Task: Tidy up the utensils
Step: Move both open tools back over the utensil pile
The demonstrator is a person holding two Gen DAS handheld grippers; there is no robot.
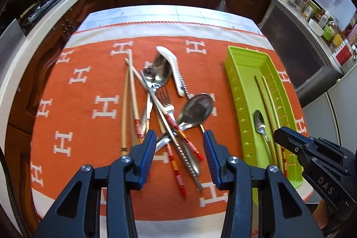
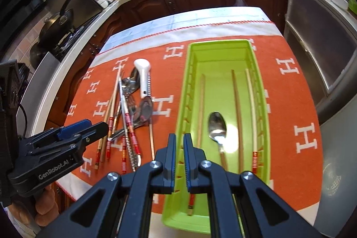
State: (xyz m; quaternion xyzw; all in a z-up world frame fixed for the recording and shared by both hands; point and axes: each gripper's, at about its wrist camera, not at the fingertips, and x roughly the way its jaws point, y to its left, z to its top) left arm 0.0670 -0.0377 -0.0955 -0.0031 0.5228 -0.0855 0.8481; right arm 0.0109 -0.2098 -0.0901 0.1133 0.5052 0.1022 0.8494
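- The left gripper (image 1: 179,144) hangs over the heap of utensils (image 1: 165,108) on the orange cloth (image 1: 89,81); its fingers (image 1: 147,148) stand partly apart, released, with nothing pinched.
- Chopstick ends and a metal handle lie in the gap below them, not pressed by the pads.
- The right gripper (image 2: 179,148) hovers at the near left wall of the green tray (image 2: 258,73); its fingers (image 2: 170,151) are clenched nearly together, empty.
- In the tray lie a metal spoon (image 2: 217,126) and three chopsticks (image 2: 237,108).
- The tray sits on the cloth-covered desk, just right of the heap.
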